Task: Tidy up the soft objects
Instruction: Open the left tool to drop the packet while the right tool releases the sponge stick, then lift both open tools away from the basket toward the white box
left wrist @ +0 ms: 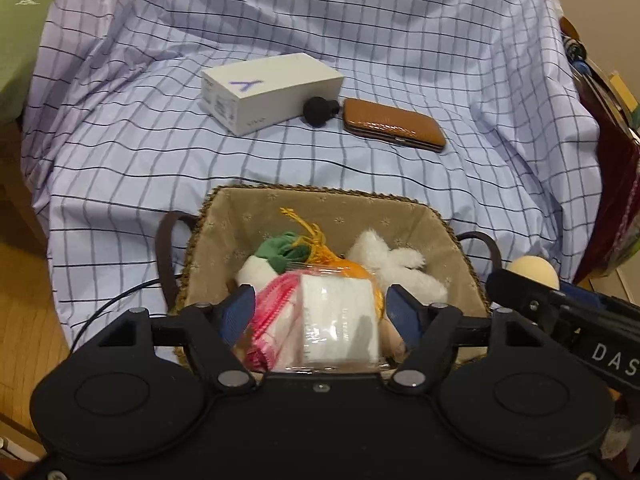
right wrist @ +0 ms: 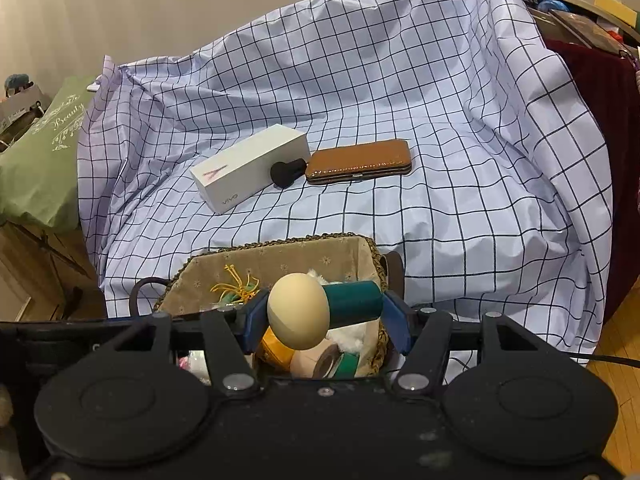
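My left gripper [left wrist: 316, 312] grasps a plastic-wrapped tissue pack [left wrist: 320, 320] over the basket [left wrist: 320, 200]; my right gripper [right wrist: 324, 320] clamps a cream-headed green toy [right wrist: 320, 310] above it, white box [left wrist: 272, 92] and brown case [left wrist: 394, 124] beyond

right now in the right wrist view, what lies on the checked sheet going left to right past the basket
white box → black round-headed piece → brown leather case, all three in a row on the checked sheet beyond the basket.

Checked sheet [left wrist: 400, 184] over furniture, wood floor [left wrist: 28, 312]
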Tool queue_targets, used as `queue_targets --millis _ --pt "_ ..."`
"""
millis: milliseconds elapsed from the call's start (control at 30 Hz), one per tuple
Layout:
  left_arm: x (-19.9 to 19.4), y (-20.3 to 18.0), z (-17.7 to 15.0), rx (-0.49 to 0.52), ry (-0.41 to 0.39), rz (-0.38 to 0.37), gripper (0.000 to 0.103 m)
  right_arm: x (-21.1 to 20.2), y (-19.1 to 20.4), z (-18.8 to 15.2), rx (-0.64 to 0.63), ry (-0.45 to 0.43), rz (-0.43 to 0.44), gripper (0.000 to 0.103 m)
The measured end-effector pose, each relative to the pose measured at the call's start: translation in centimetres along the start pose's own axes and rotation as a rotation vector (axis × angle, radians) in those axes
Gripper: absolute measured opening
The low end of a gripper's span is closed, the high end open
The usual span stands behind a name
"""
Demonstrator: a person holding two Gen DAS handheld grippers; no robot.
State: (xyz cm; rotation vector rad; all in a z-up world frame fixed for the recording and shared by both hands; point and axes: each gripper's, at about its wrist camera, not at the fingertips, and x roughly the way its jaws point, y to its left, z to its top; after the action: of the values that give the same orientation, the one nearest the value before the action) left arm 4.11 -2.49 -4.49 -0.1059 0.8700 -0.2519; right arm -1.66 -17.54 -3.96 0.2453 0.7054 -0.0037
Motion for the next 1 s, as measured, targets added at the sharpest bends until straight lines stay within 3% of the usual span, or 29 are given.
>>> queue_targets --millis 333,1000 --pt "-0.8 1.2 -0.6 -0.050 -0.036 0.091 0.069 0.5 0.6 0.0 -0.031 0.029 -0.004 0.060" --pt "-1.0 1.3 -1.1 -0.040 -0.036 0.116 0.069 0.8 1.2 0.0 -0.061 0.046 -0.001 0.064"
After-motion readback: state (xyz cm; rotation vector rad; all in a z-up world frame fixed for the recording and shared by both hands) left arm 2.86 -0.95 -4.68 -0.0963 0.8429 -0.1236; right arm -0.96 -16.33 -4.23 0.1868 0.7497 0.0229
